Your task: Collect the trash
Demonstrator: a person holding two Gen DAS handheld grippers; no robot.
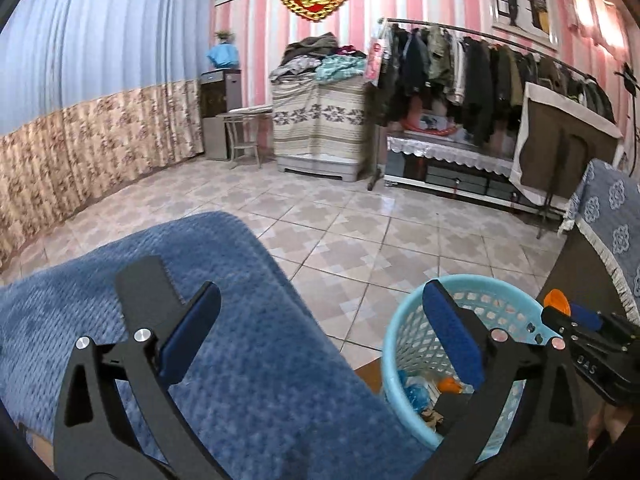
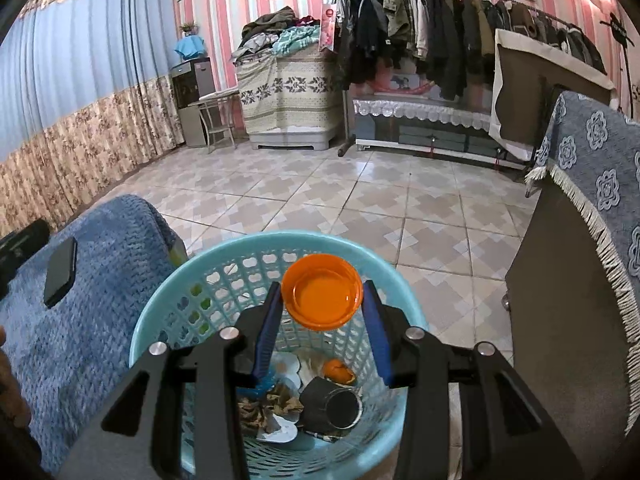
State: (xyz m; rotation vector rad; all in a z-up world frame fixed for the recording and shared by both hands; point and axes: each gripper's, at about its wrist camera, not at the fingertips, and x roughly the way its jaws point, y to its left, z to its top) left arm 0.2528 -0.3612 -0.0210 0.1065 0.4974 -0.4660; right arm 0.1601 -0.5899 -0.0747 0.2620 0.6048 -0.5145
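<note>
My right gripper (image 2: 322,300) is shut on an orange plastic lid (image 2: 322,292) and holds it above the light blue mesh trash basket (image 2: 168,320). The basket holds several pieces of trash: an orange peel (image 2: 338,372), a dark cup (image 2: 332,402), crumpled paper and white scraps. My left gripper (image 1: 320,328) is open and empty over the blue blanket (image 1: 248,360), just left of the basket (image 1: 404,328). The right gripper with the lid (image 1: 558,302) shows at the right edge of the left wrist view.
A black phone (image 2: 60,272) lies on the blue blanket (image 2: 80,340) left of the basket. A dark cabinet with a blue fringed cloth (image 2: 592,184) stands to the right. Tiled floor (image 2: 360,200) stretches ahead to a clothes rack (image 2: 440,28) and a covered chest (image 2: 288,92).
</note>
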